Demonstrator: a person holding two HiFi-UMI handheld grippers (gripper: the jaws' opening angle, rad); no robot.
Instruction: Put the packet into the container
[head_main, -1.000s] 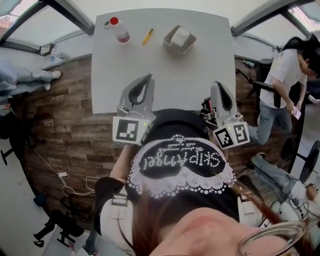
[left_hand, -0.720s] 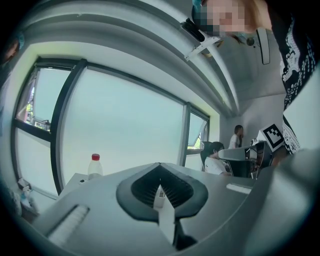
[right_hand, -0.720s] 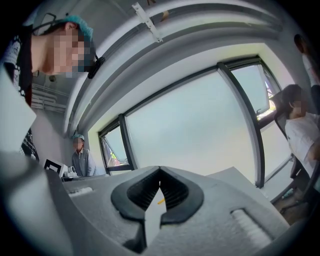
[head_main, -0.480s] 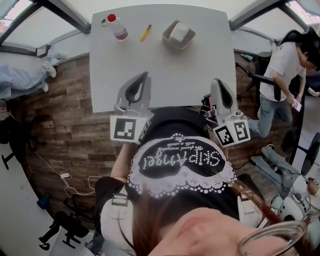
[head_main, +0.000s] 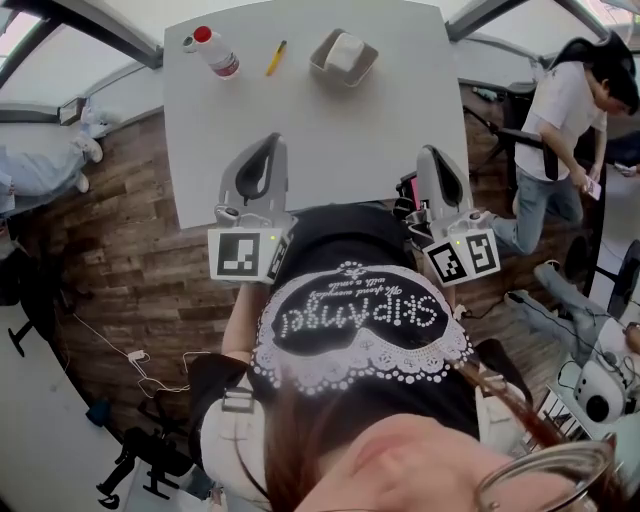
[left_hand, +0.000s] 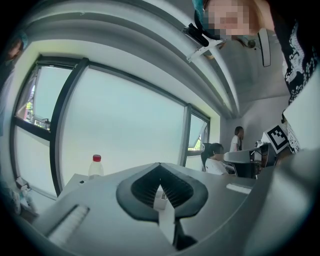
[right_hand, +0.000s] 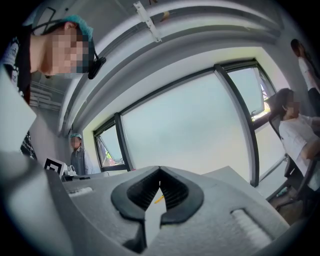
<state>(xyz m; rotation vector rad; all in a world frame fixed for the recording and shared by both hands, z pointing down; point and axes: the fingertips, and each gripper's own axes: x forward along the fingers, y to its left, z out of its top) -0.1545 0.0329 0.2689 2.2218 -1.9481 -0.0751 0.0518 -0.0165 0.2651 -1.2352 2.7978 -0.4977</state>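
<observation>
While I am holding both tools level at the near edge of the counter (head_main: 400, 110), I am listing the stock as it is lying. Packet (head_main: 345, 50): small, white and blocky, apparently already sitting inside the container (head_main: 362, 76), an open grey tray at the counter's far side. It is too small here for me to be sure of its wrapping. I am judging it light and soft-sided, probably slick and easy to crush, so it is calling for a gentle pinch across its short width or along one free edge, not on the tray wall. Neighbours: a yellow pen (head_main: 275, 58) and a red-capped bottle (head_main: 212, 50) are lying to its left. Left hand-held gripper (head_main: 270, 142): jaws are meeting at the tips and carrying nothing. Right hand-held gripper (head_main: 432, 152): likewise closed and empty, well apart from the packet.
</observation>
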